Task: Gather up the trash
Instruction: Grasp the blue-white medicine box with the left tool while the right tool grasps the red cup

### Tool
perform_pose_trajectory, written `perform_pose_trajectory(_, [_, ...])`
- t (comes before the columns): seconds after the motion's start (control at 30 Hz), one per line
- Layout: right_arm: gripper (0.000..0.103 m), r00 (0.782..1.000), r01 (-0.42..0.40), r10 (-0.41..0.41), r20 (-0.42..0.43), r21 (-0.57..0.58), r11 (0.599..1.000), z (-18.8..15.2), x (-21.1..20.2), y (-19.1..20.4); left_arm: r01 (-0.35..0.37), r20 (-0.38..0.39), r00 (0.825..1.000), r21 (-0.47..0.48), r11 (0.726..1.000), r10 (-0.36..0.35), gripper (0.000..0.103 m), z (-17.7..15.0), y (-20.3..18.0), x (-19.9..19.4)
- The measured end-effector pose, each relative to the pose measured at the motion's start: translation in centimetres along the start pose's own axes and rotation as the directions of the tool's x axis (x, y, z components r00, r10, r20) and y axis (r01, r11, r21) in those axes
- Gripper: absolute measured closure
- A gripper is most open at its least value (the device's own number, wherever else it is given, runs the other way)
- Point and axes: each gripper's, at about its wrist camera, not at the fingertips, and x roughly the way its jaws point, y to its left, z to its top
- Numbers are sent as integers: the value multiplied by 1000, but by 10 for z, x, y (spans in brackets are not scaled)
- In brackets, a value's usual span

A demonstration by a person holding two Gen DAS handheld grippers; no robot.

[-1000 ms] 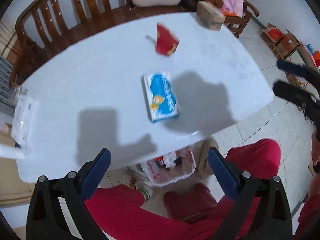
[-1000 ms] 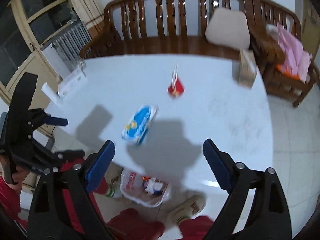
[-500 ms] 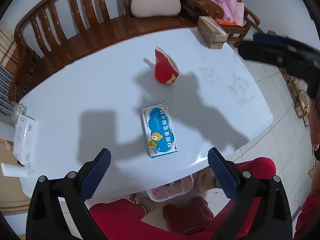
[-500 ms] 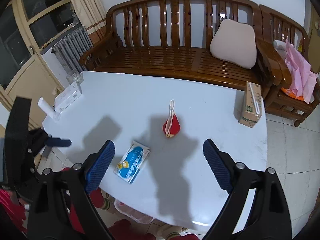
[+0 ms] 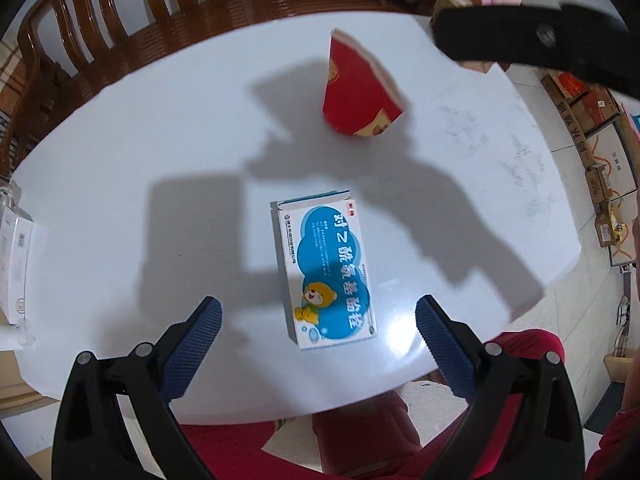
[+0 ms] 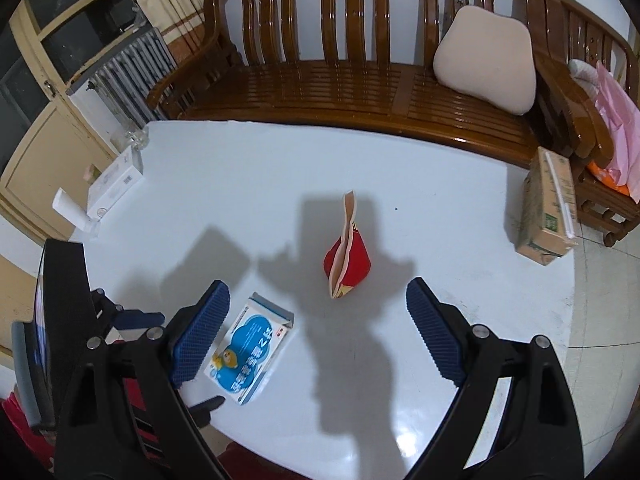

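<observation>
A blue and white medicine box (image 5: 326, 270) with a cartoon bear lies flat near the front edge of the white table (image 5: 120, 160). Behind it a red paper pouch (image 5: 360, 88) stands with its top torn. My left gripper (image 5: 318, 320) hangs open above the near end of the box, nothing between its blue pads. In the right wrist view the box (image 6: 250, 354) lies by the left pad and the red pouch (image 6: 346, 258) stands ahead. My right gripper (image 6: 318, 328) is open and empty above the table.
A wooden bench (image 6: 360, 80) with a beige cushion (image 6: 486, 64) runs behind the table. A brown carton (image 6: 548, 206) stands at the table's far right corner. White boxes and a tube (image 6: 108, 188) sit at the left edge. Red trousers (image 5: 360, 440) show below the front edge.
Both grippers have come forward over the table and lower. The box and the pouch look larger and nearer. The bag on the floor under the table has left view.
</observation>
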Motion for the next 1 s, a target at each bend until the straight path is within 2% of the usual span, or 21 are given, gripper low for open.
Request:
perform_pose_trajectory(0.23, [15, 999, 11, -11, -31, 9, 1000, 5, 35, -7, 51, -31, 998, -58, 997, -53, 8, 6, 10, 27])
perform_pose_trajectory(0.4, [15, 998, 22, -21, -53, 23, 999, 6, 57, -14, 28, -23, 999, -74, 997, -30, 8, 9, 12, 37])
perform_pose_trajectory(0.63, [17, 996, 55, -53, -76, 15, 998, 8, 85, -17, 33, -48, 998, -85, 996, -37, 8, 8, 15, 53])
perform_pose_trajectory(0.7, [24, 995, 64, -64, -78, 6, 998, 10, 91, -15, 28, -53, 998, -84, 996, -33, 8, 8, 14, 57])
perform_pose_trajectory(0.83, [28, 993, 77, -77, -89, -2, 997, 15, 107, -13, 32, -65, 997, -100, 994, -39, 8, 12, 18, 67])
perform_pose_trajectory(1.0, [42, 990, 95, -95, -101, -6, 995, 15, 123, -18, 35, -81, 996, -117, 993, -44, 8, 10, 23, 75])
